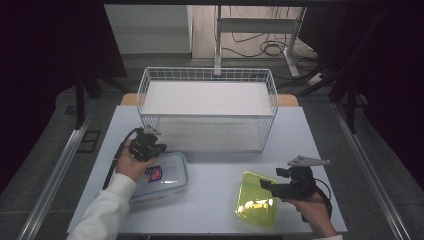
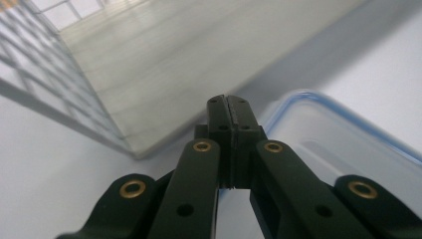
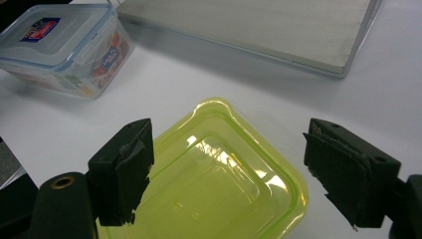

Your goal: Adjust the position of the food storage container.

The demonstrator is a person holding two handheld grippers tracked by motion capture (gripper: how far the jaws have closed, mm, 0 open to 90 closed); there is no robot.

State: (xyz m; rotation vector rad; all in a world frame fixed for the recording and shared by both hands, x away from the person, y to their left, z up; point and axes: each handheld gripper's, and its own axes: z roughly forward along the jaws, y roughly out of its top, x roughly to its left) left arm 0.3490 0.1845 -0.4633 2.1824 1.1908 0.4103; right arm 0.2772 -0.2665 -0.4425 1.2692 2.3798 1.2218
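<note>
Bench (image 1: pixel 220 200) seen from above, with a white wire basket (image 1: pixel 207 107) at its far side. The clear lidded container (image 1: pixel 167 177) lies near the left front edge, just in front of the basket; the yellow-green container (image 1: pixel 256 205) lies close to the front edge at right. Bare bench surface separates the two containers and extends from the green one to the basket. The left gripper (image 1: pixel 150 145) hovers over the far left corner of the clear container, close to the basket's near corner; its fingers (image 2: pixel 219 112) are clenched together on nothing, as the left gripper view shows. The right gripper (image 1: pixel 265 185) is held at the right edge of the green container; the right gripper view shows its fingers (image 3: pixel 127 164) released and spread wide, straddling the green container (image 3: pixel 214 174) without touching it. That view also shows printed labels on the clear container's (image 3: pixel 59 45) lid and side.
</note>
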